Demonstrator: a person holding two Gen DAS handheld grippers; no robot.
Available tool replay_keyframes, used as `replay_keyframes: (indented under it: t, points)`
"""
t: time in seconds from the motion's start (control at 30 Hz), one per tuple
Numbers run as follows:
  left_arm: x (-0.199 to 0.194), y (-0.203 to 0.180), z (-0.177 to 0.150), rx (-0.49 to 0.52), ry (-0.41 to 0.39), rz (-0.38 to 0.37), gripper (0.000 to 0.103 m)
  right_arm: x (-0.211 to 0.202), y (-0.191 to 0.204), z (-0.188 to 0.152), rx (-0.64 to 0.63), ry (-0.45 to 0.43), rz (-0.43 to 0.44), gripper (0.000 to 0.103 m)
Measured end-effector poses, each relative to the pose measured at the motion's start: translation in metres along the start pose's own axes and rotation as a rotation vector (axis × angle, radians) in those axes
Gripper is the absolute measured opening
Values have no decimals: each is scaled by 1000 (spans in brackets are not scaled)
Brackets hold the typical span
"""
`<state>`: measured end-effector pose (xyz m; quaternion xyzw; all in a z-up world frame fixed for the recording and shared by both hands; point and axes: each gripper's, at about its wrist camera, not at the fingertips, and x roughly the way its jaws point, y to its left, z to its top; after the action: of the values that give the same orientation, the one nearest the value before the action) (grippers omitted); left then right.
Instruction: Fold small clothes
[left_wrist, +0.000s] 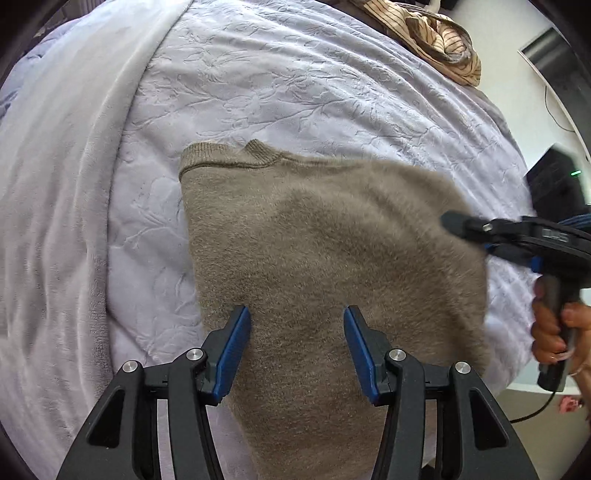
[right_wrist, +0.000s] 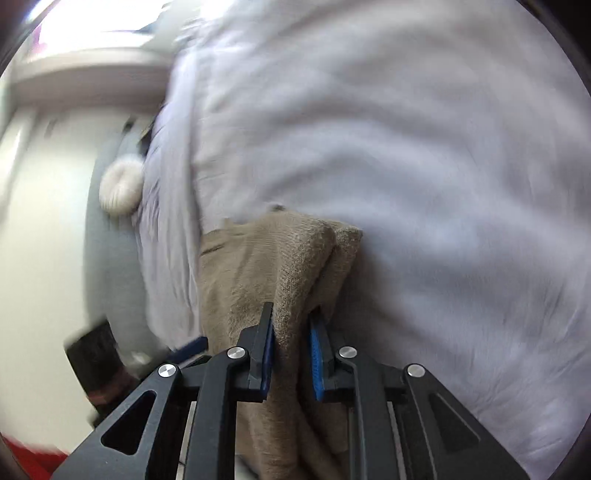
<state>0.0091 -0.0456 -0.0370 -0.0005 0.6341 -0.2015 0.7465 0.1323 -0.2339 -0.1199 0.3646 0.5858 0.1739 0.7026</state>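
Observation:
A taupe fuzzy sweater (left_wrist: 325, 251) lies spread on the lavender bedspread (left_wrist: 295, 81), its ribbed collar (left_wrist: 258, 155) toward the far side. My left gripper (left_wrist: 297, 325) hovers open above the sweater's near half, and nothing sits between its blue pads (left_wrist: 236, 339). At the sweater's right edge is my right gripper (left_wrist: 458, 225), held by a hand (left_wrist: 550, 328). In the blurred right wrist view, the right gripper (right_wrist: 291, 332) is shut on a raised, bunched fold of the sweater (right_wrist: 295, 266), with cloth squeezed between both pads.
A striped beige garment (left_wrist: 443, 40) lies at the bed's far right corner. A grey plush blanket (left_wrist: 55, 221) covers the left side. Beyond the bed's right edge stand a black box (left_wrist: 554, 181) and a cable on the floor. A white fluffy ball (right_wrist: 122, 188) sits beside the bed.

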Motion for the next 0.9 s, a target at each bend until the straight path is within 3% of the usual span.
replay_keyframes:
  t: [0.07,0.13,0.23,0.27,0.37,0.43,0.53,0.73,0.8,0.9]
  points:
    - [7,1,-5,15,4,21,54,-2,26,-2,-131,-17,-57,18]
    - [15,1,-8,28,1,26,54,6,28,0,-176,-13,-157,18]
    - [17,-10,-9,67,-1,60,55,21,6,4,-195,32,-340,22]
    - [15,-12,-9,77,0,73,55,24,1,5,-188,38,-362,29]
    - [3,-14,-10,75,-11,91,55,9,1,6,-156,8,-421,32]
    - [-5,-7,-12,52,-11,103,55,-2,9,5,-136,-6,-435,30]
    - [-15,2,-15,20,-12,106,55,-19,20,-11,-139,-5,-400,19]
    - [-17,-5,-24,-8,0,52,55,-27,65,-63,-229,57,-301,18]
    - [-7,-8,-28,-9,12,44,55,-17,72,-76,-253,78,-314,18]
    - [10,-4,-34,-16,24,55,55,2,59,-86,-250,111,-402,14]
